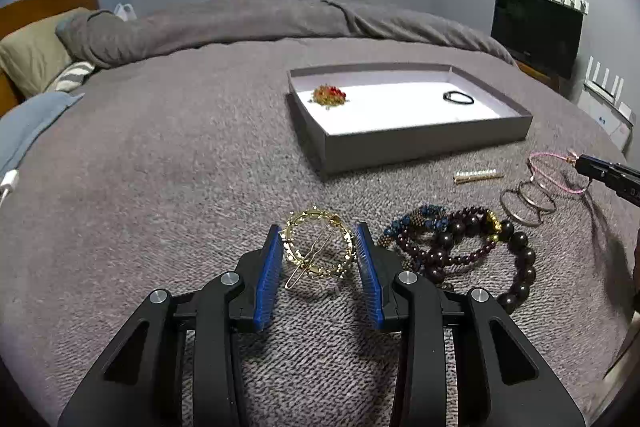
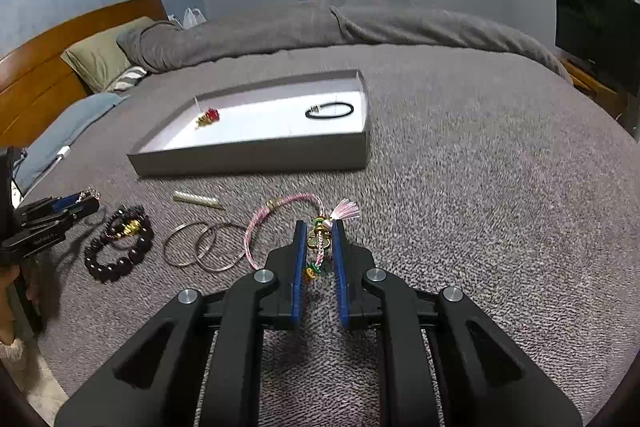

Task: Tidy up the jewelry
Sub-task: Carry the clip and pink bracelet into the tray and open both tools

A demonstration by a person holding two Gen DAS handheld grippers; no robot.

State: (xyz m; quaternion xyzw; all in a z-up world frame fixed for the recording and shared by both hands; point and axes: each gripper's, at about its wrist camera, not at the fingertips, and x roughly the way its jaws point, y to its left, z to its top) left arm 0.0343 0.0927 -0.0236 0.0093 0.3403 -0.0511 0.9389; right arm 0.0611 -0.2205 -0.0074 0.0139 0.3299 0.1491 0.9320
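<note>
On grey blanket, near grey shallow cardboard box [image 1: 424, 143]: round gold filigree hair clip [image 1: 318, 247] pinched between left gripper [image 1: 319, 239] pads.
Light, stiff, snaggy; best held by rim. Right gripper [image 2: 319, 241] nearly closed on pink cord bracelet [image 2: 276, 211] charm. Two thin metal bangles [image 2: 204, 245]; two pieces boxed.

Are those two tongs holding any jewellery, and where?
Left tongs clasp the round gold hair clip by its outer rim. Right tongs pinch the pink cord bracelet at its gold charm.
</note>
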